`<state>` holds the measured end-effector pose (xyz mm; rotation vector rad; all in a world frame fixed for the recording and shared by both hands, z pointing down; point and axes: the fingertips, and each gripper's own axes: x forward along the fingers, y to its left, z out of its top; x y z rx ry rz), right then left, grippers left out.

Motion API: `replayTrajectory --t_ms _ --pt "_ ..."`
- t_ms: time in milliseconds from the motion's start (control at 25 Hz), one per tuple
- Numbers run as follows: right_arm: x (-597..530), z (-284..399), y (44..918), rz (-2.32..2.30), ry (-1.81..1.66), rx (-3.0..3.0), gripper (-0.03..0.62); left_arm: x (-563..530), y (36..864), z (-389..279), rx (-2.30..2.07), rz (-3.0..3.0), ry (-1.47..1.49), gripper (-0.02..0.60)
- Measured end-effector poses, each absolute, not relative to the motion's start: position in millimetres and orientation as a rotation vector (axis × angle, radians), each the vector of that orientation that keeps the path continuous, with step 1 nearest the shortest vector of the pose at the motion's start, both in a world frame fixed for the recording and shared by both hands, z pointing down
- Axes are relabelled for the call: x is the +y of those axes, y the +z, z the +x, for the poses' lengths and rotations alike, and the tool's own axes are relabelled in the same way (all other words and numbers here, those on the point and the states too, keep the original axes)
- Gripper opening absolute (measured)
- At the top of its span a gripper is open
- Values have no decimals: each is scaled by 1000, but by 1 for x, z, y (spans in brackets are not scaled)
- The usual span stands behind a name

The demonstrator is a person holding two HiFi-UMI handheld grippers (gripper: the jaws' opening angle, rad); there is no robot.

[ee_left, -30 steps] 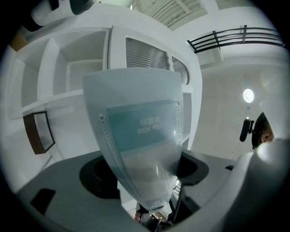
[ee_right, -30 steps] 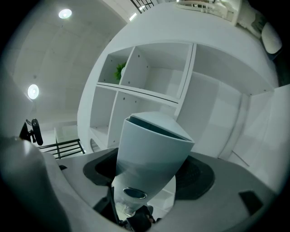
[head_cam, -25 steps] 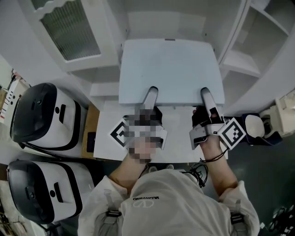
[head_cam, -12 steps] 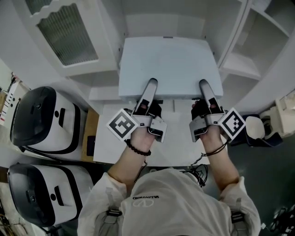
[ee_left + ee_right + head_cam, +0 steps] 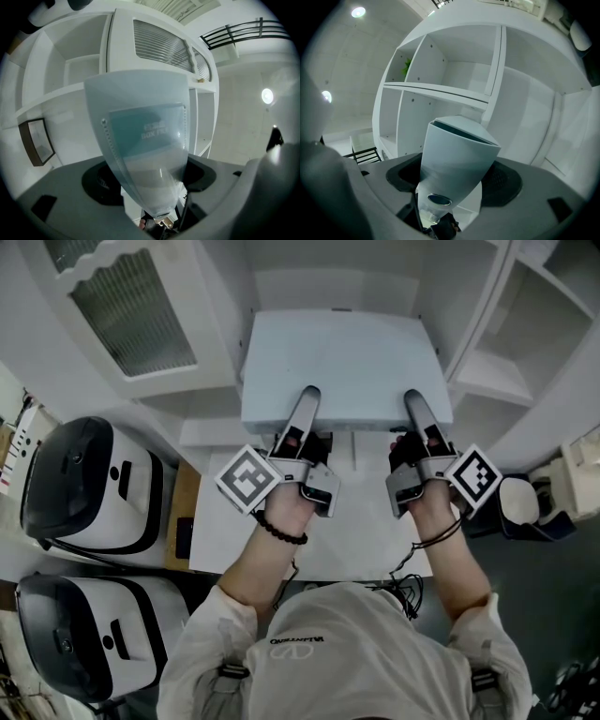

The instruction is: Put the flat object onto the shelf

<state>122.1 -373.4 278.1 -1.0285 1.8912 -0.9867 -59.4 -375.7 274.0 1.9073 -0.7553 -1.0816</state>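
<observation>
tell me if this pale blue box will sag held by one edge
Probably stiff: the flat box shows no sag, held only at its near edge by the left gripper and right gripper. Its glossy plastic may slip.

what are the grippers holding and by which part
Both hold the pale flat box by its near edge: the left gripper toward the left corner, the right gripper toward the right corner.

From above, pale flat box (image 5: 342,362) — near edge in left gripper (image 5: 307,399), right gripper (image 5: 415,401)
</observation>
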Motion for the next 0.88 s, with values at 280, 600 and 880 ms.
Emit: replayTrajectory --t_ms 280,600,880 --pt "-378 126 280 -1040 -983 1877 365 -383 274 -57 -757 1921 -1077 347" --pt "-414 128 273 -1043 -1015 1872 367 -417 271 -59 -827 1924 -1052 347" --pt "-426 128 271 -1043 -1024 1866 368 -429 270 -58 -825 1924 -1047 347"
